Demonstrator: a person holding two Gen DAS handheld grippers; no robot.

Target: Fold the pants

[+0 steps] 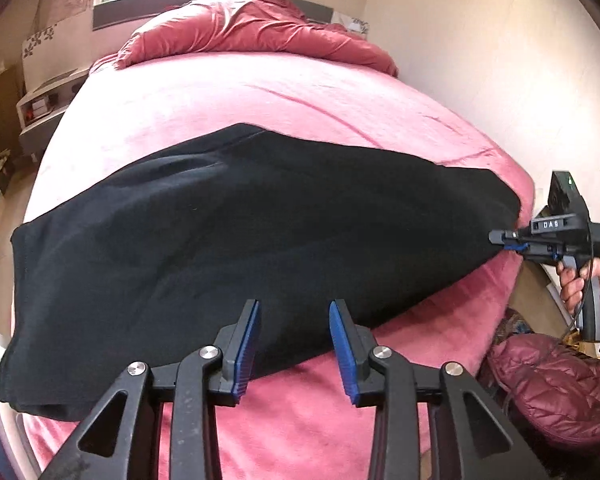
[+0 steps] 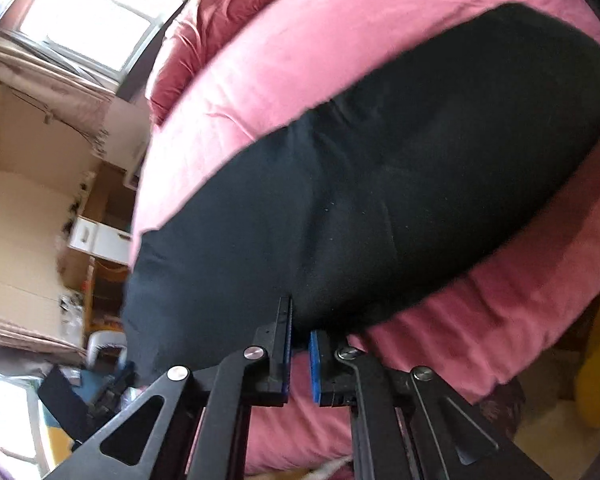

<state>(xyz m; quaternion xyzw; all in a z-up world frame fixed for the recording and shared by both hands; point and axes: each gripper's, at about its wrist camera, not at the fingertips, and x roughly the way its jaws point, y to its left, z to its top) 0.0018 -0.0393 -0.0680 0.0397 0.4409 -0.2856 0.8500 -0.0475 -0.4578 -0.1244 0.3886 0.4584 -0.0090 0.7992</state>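
Observation:
Black pants [image 1: 240, 236] lie spread across a pink bed [image 1: 228, 92], waist end at the left edge, leg end at the right. My left gripper [image 1: 294, 316] is open and empty, its blue pads just above the pants' near edge. In the left wrist view my right gripper [image 1: 498, 238] is at the pants' right end, shut on the cloth. In the right wrist view the right gripper [image 2: 300, 328] has its jaws nearly together with the pants' [image 2: 380, 184] edge between them.
A red duvet [image 1: 252, 28] is bunched at the head of the bed. A white bedside unit [image 1: 40, 108] stands left of the bed. A maroon puffer jacket [image 1: 560, 384] lies by the bed's right front corner. The wall runs close along the right side.

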